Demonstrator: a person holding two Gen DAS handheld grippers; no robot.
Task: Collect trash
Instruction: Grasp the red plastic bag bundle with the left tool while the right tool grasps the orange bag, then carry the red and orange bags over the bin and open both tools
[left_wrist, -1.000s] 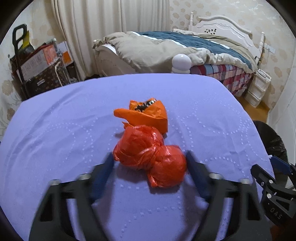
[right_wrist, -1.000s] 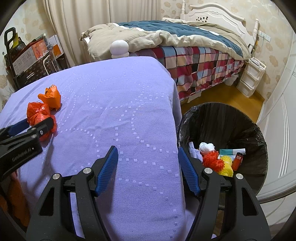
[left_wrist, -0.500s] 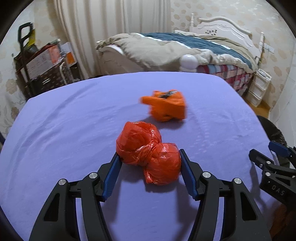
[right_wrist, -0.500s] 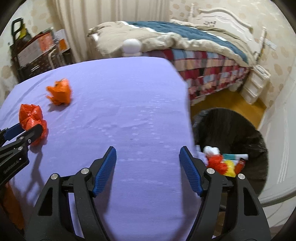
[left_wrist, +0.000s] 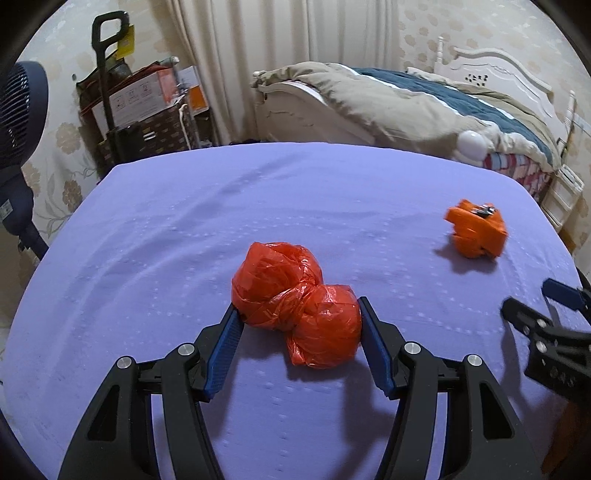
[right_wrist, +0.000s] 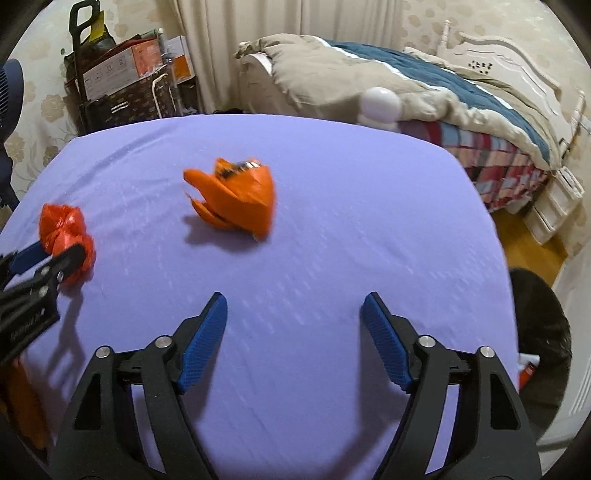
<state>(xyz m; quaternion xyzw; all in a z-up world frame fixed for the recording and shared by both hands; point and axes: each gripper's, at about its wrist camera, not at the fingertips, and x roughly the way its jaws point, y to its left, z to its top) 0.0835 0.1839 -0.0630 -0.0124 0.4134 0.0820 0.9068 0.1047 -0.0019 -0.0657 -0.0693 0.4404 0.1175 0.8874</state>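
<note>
A desk (left_wrist: 155, 229) draped in purple cloth fills both views. At its 6 o'clock in the left view, a knotted red bag (left_wrist: 295, 306) is clamped between the fingers of the left gripper (left_wrist: 297, 325). An orange wrapper (right_wrist: 236, 199) is seen at 11 o'clock ahead of the right gripper (right_wrist: 293, 325), whose fingers are spread, grasping nothing.

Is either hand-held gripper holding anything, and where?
Left hand-held gripper clamps the red plastic bag bundle by its opposite sides. Right hand-held gripper is open, empty.
</note>
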